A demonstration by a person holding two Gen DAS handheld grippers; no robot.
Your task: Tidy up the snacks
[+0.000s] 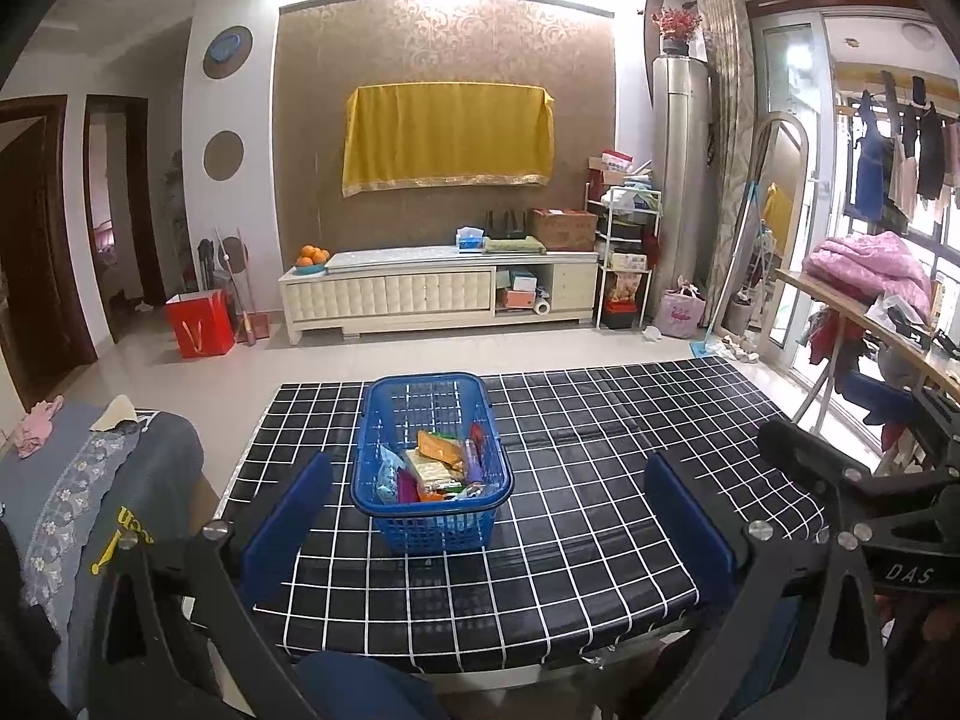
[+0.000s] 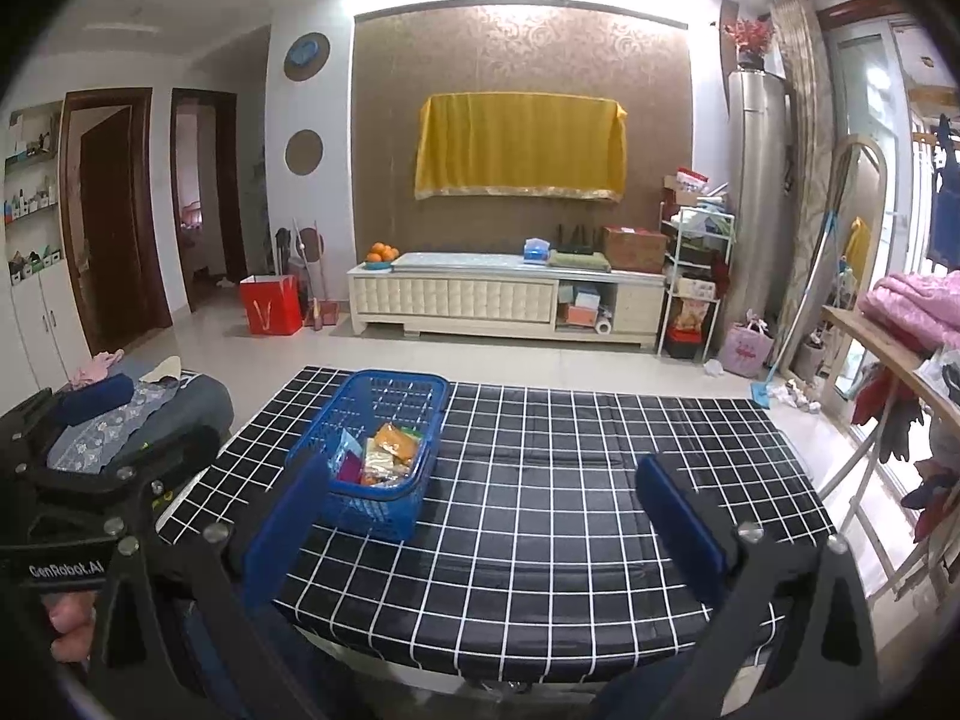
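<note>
Straight ahead of the wide-open left gripper [image 1: 489, 516], a blue basket [image 1: 433, 531] holds what look like snack packets [image 1: 441, 459].

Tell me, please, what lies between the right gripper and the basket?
Nothing: in the right wrist view only bare checked tablecloth separates the open right gripper from the basket.

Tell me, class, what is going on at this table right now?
A person holds a two-finger gripper in each hand over a table with a black checked cloth. A blue basket of snack packets stands on it. The left gripper and right gripper are both open and empty, short of the basket. Nothing has been lifted out yet.
</note>
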